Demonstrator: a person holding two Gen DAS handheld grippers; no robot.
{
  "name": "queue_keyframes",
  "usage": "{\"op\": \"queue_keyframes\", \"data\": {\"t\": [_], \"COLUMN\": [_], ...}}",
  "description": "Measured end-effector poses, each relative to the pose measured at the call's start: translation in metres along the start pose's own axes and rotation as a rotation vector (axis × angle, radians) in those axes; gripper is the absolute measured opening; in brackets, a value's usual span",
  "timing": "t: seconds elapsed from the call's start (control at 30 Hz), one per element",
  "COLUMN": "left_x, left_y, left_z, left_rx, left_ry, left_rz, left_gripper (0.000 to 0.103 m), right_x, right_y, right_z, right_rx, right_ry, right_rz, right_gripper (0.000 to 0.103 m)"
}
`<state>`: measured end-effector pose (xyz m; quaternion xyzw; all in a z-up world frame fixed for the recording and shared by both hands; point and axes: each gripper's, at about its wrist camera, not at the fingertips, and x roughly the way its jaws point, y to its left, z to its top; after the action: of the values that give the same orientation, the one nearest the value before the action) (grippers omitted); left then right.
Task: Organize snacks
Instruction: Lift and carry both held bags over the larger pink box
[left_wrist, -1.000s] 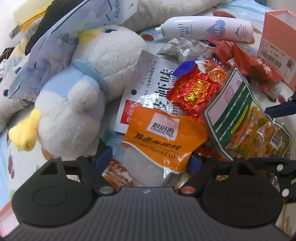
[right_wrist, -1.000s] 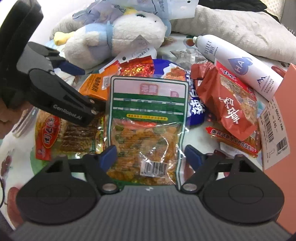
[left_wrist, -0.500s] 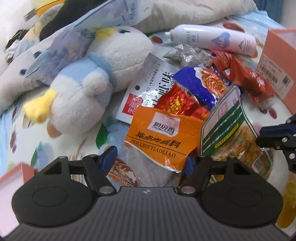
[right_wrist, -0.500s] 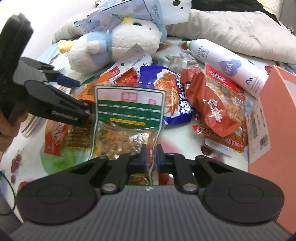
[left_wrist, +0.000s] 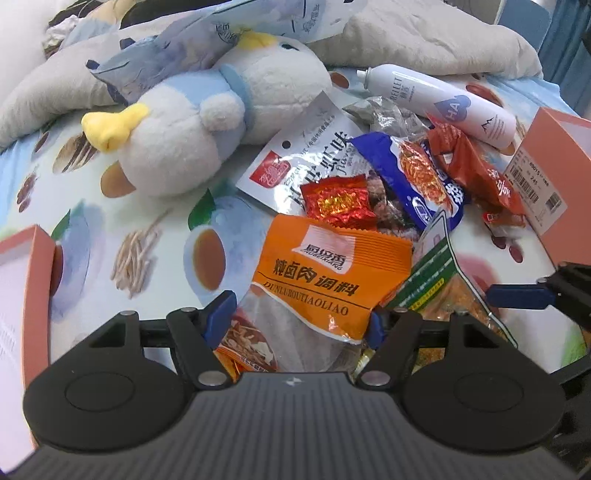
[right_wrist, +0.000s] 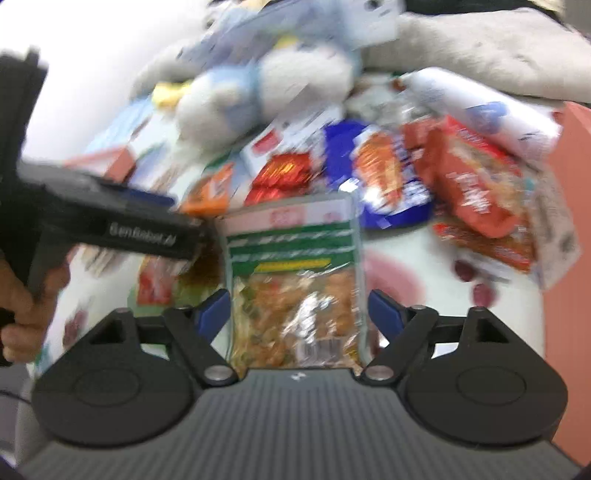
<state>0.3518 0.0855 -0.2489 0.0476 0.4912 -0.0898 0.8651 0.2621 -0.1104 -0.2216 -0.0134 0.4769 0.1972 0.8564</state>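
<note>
My left gripper had its jaws closing in on the orange seasoning packet; whether the blue pads actually pressed it I could not tell. My right gripper had just sprung wide, jaws standing clear either side of the green-striped snack bag, which lay between them. The remaining snacks sat heaped at twelve o'clock: a red foil pouch, a blue noodle pack, with a plush penguin at ten o'clock.
</note>
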Motion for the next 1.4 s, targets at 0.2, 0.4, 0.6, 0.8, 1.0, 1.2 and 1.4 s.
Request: {"op": "queue_keyframes", "data": {"t": [0.2,0.4,0.6,0.8,1.0,1.2,1.4], "left_x": [0.002,-0.007,-0.027,-0.057,-0.087,-0.123,-0.151], "left_y": [-0.004,-0.003,-0.011,-0.023,-0.034,-0.049,-0.064], "left_z": [-0.006,-0.004,0.0,-0.011,-0.044,-0.075,-0.095], "left_rx": [-0.034,-0.088,-0.146,-0.214,-0.27,-0.305,-0.353], "left_ry": [0.001,-0.011,-0.041,-0.067,-0.067,-0.088,-0.106], "left_rz": [-0.004,-0.009,-0.011,-0.027,-0.032,-0.022,-0.044], "left_gripper": [0.074,0.073,0.073,0.073,0.073,0.073,0.073], "right_x": [0.015,0.009,-0.005,-0.029,-0.066,-0.104,-0.134], "right_y": [0.016,0.002,-0.003,-0.008,-0.01,-0.007,-0.001], "right_z": [-0.009,-0.005,-0.012,-0.025,-0.029,-0.038,-0.053], "right_rx": [-0.168,-0.098,-0.078,-0.029,0.0,0.013,0.019], "right_ry": [0.033,0.043,0.047,0.044,-0.012,-0.059,-0.091], "right_rz": [-0.034,0.005,-0.01,-0.023,-0.027,-0.025,-0.027], "right_gripper": [0.089,0.06,0.045,0.044,0.044,0.044,0.045]}}
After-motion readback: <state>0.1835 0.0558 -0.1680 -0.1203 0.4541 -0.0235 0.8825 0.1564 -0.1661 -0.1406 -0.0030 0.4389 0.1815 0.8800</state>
